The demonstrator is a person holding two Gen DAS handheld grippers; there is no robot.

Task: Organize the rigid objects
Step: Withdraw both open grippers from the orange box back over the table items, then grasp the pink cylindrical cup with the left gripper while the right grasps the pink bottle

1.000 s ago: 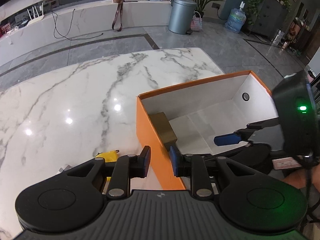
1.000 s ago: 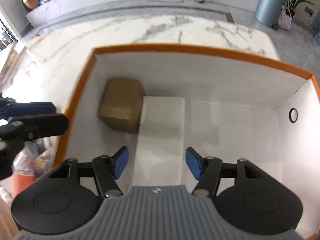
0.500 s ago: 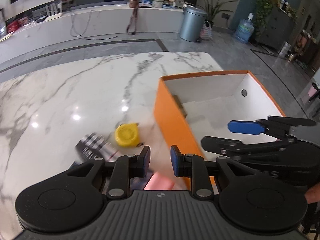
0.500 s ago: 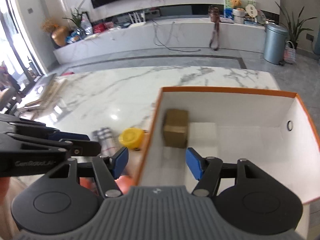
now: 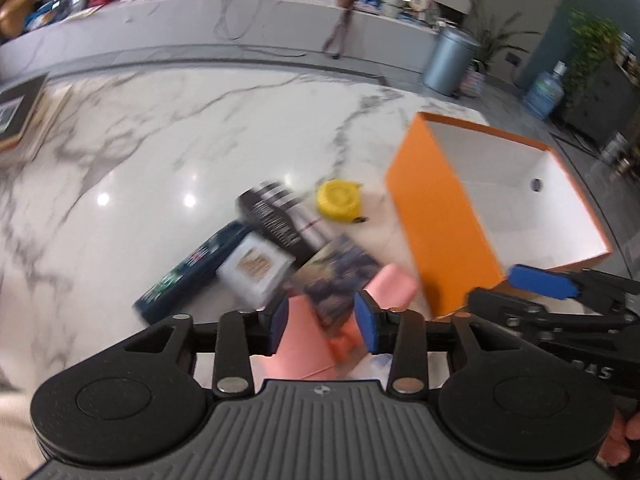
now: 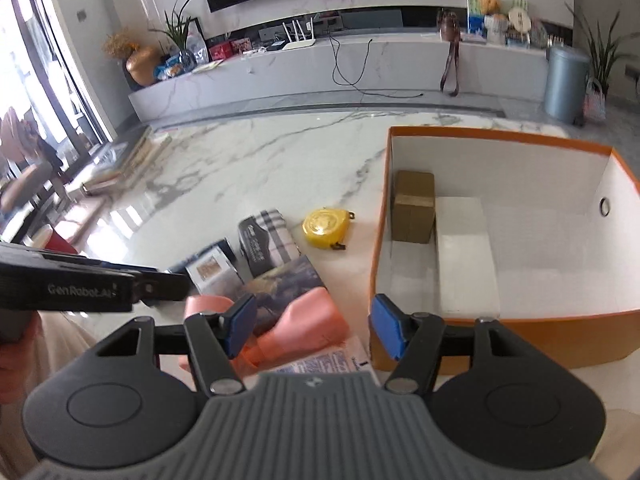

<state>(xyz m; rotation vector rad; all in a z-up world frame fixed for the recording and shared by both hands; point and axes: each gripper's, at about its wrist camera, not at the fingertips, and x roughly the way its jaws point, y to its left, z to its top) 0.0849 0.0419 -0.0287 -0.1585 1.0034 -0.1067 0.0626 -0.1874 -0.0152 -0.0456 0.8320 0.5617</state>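
An orange box (image 6: 500,332) with white inner walls stands on the marble table (image 6: 248,160), on the right side. Inside it, a small brown carton (image 6: 414,206) sits against the left wall, touching a flat white box (image 6: 466,252) beside it. The rest of the rigid objects lie in a loose pile outside, just left of the orange box: a yellow tape measure (image 6: 326,227) farthest out, a plaid-patterned box (image 6: 266,242), a small white-faced box (image 6: 212,270), a long dark box (image 5: 188,272), a book with a painted cover (image 6: 280,284), and a pink object (image 6: 308,322) nearest the person.

The left gripper (image 5: 322,318) has its jaws parted with nothing between the pads, and it looks down on the near end of the pile; the pink object and the painted book lie straight ahead of its fingers. That view is smeared, so whether the pads touch anything is hard to say, though they appear clear. The right gripper (image 6: 312,328) is likewise spread wide and empty, straddling the gap between the pink object and the orange box's left wall.

The pink object's long axis runs slantwise, from near-left up toward the box. Both claws are close to it, with the left one centred over the pile, so that hand seems better placed for the next pick, then a short carry rightward into the box
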